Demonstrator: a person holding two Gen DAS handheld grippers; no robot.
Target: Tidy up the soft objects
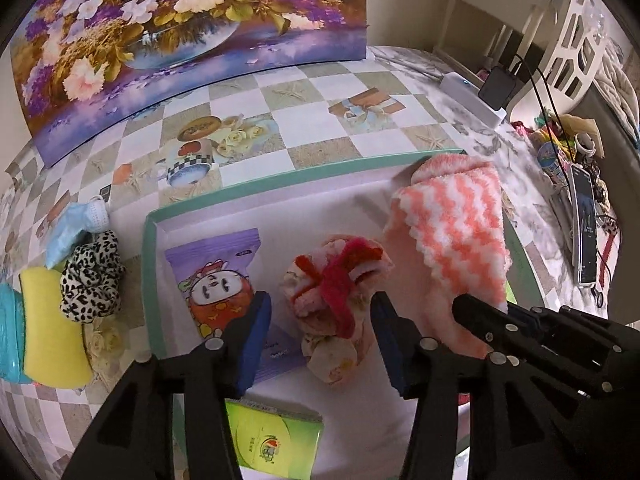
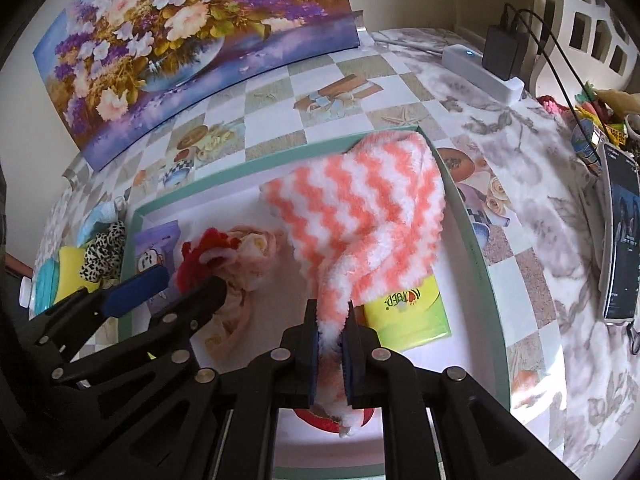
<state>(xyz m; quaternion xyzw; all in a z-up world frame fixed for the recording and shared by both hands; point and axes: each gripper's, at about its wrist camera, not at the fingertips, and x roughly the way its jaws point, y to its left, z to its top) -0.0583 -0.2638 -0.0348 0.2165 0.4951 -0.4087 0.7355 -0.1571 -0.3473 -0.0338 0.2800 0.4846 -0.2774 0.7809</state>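
Left wrist view: my left hand-held gripper (image 1: 320, 320) stands released over the shallow white box with the mint-green rim (image 1: 276, 174), its blue pads either side of a bundle of cream flowered cloth tied with red fuzzy cord (image 1: 340, 280), not pressing it. Just left of the left pad lies a purple snack packet with a cartoon face (image 1: 216, 268), and below the pads, closest to me, a green tissue pack (image 1: 274, 436). To the right of this hand-held gripper the pink-and-white zigzag fleece cloth (image 1: 452, 224) drapes down into the box. Outside the box, far to the left on the checked table (image 1: 312, 120), sit a leopard-print scrunchie (image 1: 90, 276) and a yellow sponge (image 1: 50, 324).

In the right wrist view my right hand-held gripper (image 2: 330, 340) is clenched on a twisted corner of that zigzag cloth, the rest of which fans out ahead of the pads across the box's far right corner. Something red lies beneath these pads, possibly another soft item; I cannot make it out.
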